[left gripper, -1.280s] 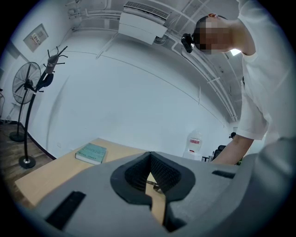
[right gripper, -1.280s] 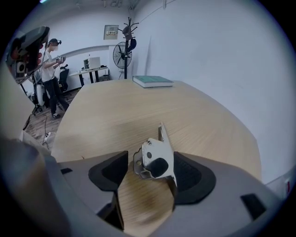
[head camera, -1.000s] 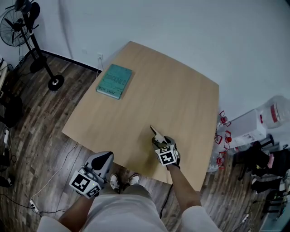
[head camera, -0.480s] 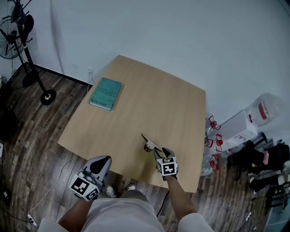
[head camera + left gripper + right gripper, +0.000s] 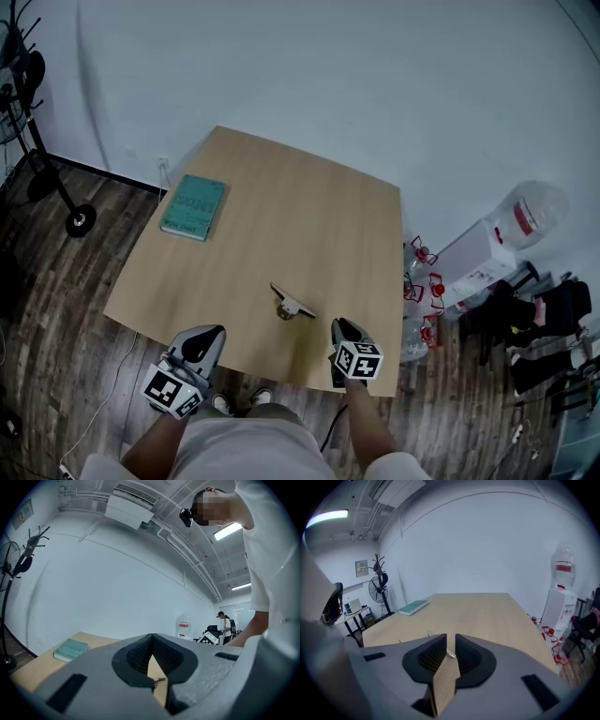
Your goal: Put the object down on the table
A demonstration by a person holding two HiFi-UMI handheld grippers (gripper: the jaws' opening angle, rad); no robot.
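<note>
A small pale tool with a thin handle lies on the wooden table, near its front edge. My right gripper hovers at the front edge, to the right of the tool and apart from it. Its jaws are closing, with a narrow gap left and nothing between them. In the right gripper view the tool shows just beyond my right gripper. My left gripper sits at the front edge on the left, shut and empty. In the left gripper view, my left gripper has its tips touching.
A teal book lies at the table's far left corner. A water dispenser with a big bottle and red-handled things stand on the floor to the right. A fan stand is at the left.
My right gripper let go of the tool and drew back to the front edge, its jaws narrowing. The tool now lies alone on the table. The left gripper stayed put.
</note>
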